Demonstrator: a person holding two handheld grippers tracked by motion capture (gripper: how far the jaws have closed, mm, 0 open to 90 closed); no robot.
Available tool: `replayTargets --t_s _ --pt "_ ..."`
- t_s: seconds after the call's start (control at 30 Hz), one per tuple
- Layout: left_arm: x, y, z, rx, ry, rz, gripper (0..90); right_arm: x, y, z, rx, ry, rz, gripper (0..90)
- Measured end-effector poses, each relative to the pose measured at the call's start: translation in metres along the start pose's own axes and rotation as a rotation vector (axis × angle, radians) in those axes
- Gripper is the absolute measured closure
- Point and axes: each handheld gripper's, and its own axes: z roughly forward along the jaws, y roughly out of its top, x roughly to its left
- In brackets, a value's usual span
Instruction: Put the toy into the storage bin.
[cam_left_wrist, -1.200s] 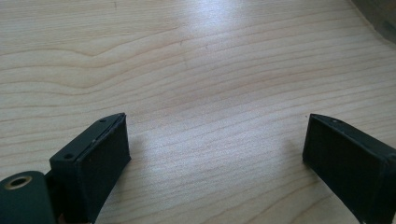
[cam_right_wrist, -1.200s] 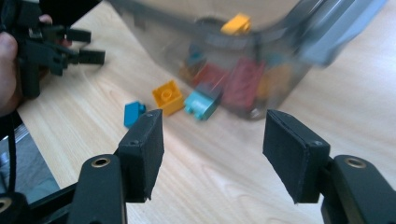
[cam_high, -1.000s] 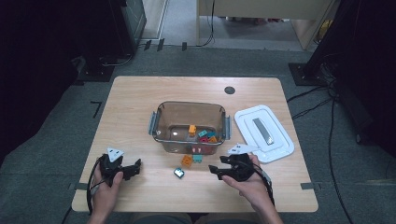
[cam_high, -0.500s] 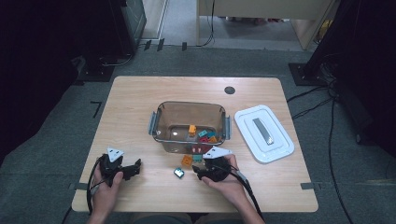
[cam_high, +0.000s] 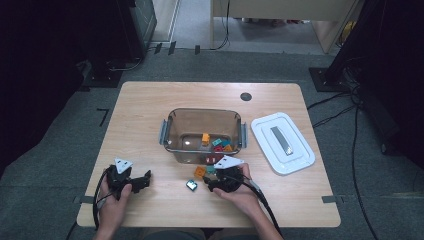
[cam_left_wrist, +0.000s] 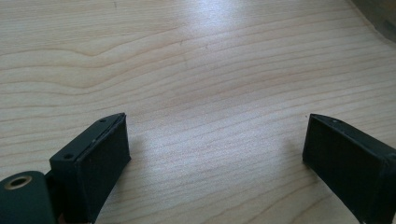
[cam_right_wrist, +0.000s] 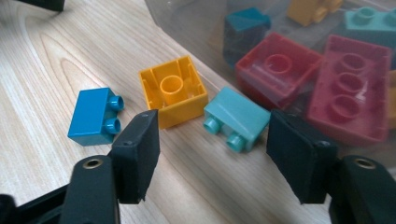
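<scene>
Right now I am holding the right tool (cam_high: 214, 181) low over the counter (cam_high: 150, 115), just in front of the clear plastic bin (cam_high: 176, 131), and its jaws have just been opening wider with nothing pressed between the pads. In the right gripper view the teal block (cam_right_wrist: 236, 119) is lying on its side on the wood just ahead of the gap between the jaws, its two studs pointing back toward the tool, and no pad is touching it. Just beside it, the orange block (cam_right_wrist: 173, 91) is sitting upside down with its hollow underside showing, and the blue block (cam_right_wrist: 95, 115) is lying on its side a little farther out, apart from the other two. All three are resting near the bin's front wall; behind that wall I am seeing red blocks (cam_right_wrist: 345, 88) and more teal and orange ones inside. I am keeping the left tool (cam_high: 145, 179) near the front edge of the counter, well apart from the blocks, its jaws standing wide apart over bare wood. Off beyond the bin's other side, the white lid (cam_high: 282, 142) is lying flat on the counter.
</scene>
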Motion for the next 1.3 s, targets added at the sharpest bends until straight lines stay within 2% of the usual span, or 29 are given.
replayTargets --t_s 0.1,0.23,0.3,0.4,0.6,0.7,0.93,1.0,1.1,1.3 --pt "0.000 0.000 0.000 0.000 0.000 0.000 7.3 0.003 -0.001 0.002 0.004 0.011 -0.016 36.1" --pt "0.000 0.000 0.000 0.000 0.000 0.000 7.3 0.012 -0.001 0.000 -0.004 0.065 -0.050 38.0" --pt "0.000 0.000 0.000 0.000 0.000 0.000 7.3 0.015 -0.001 0.001 -0.004 0.073 -0.060 36.6" --pt "0.000 0.000 0.000 0.000 0.000 0.000 7.2 0.017 0.000 0.003 -0.006 0.055 -0.041 35.3" --pt "0.000 0.000 0.000 0.000 0.000 0.000 7.2 0.019 0.002 0.007 -0.035 -0.013 0.002 38.0" --pt "0.000 0.000 0.000 0.000 0.000 0.000 7.2 0.021 0.001 0.010 -0.054 -0.056 0.020 46.3" --pt "0.000 0.000 0.000 0.000 0.000 0.000 7.3 0.029 0.001 0.013 -0.037 -0.086 -0.016 59.8" --pt "0.000 0.000 0.000 0.000 0.000 0.000 7.2 0.029 0.000 0.012 -0.039 -0.059 -0.014 60.0" --pt "0.000 0.000 0.000 0.000 0.000 0.000 7.2 0.031 -0.002 0.010 -0.036 -0.048 -0.035 60.1" --pt "0.000 0.000 0.000 0.000 0.000 0.000 7.3 0.026 -0.009 -0.001 -0.027 -0.039 -0.037 60.1"
